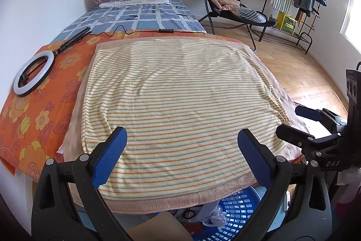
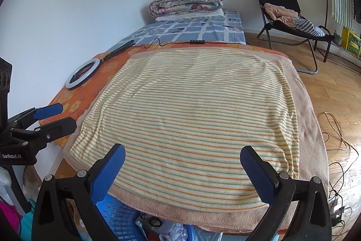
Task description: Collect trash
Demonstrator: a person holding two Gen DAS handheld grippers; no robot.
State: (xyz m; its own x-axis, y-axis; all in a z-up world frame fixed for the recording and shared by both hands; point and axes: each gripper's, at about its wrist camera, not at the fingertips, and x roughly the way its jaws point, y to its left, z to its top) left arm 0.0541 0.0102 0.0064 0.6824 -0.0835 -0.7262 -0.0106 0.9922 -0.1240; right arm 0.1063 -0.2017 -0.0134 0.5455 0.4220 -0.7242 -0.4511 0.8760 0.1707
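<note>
Here, left gripper (image 1: pixel 181 156) and right gripper (image 2: pixel 182 169) — both spread wide, holding nothing — hover over the striped towel's (image 1: pixel 176 92) near edge; blue basket (image 1: pixel 239 211) below it.

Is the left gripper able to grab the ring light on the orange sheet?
Probably yes. The ring light lies in the open on the orange sheet, nothing on it. The left gripper is open and empty, hovering at the striped towel's near edge; it only needs moving left.
</note>
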